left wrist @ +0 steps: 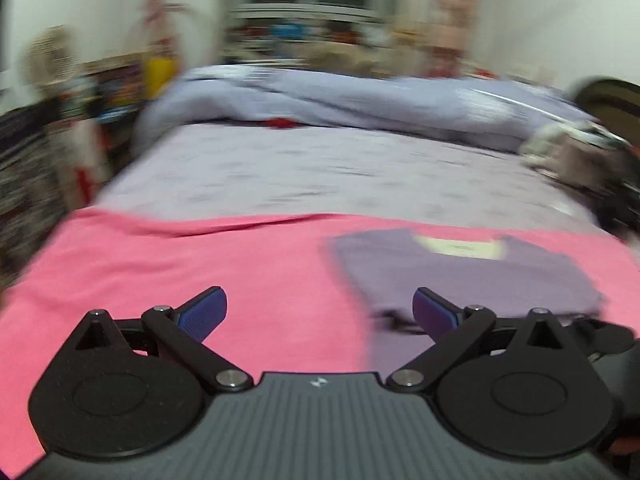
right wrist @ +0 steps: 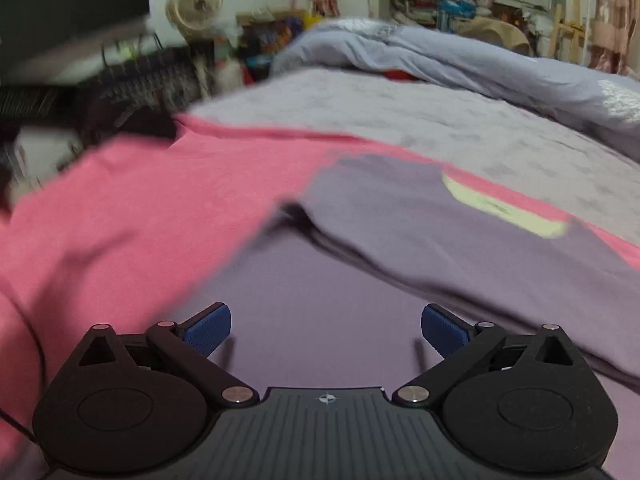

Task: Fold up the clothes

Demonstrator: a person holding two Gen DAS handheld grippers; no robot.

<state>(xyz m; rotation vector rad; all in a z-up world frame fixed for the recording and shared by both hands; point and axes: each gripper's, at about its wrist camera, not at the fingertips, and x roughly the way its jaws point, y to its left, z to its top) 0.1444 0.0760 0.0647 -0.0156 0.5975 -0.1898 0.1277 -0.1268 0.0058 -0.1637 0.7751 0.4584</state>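
Purple shirt [right wrist: 420,232] lies flat on a pink cloth [right wrist: 140,208] spread over the near end of the bed — soft matte knit, folded into a rough rectangle, pale yellow-green neck label [right wrist: 504,208] showing. Left gripper [left wrist: 320,312] hovers over the pink cloth, jaws spread wide, holding nothing. Right gripper [right wrist: 326,328] sits above the purple fabric, likewise wide and empty. Behind — lilac sheet [left wrist: 320,176], rumpled blue duvet [right wrist: 480,64], blurred clutter.

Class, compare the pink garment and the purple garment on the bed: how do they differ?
The pink garment is spread out flat; the purple garment is partly folded over itself. Pink covers more area; purple is smaller and lies on top of it. Purple shows a pale neck label. Both lie on the bed.
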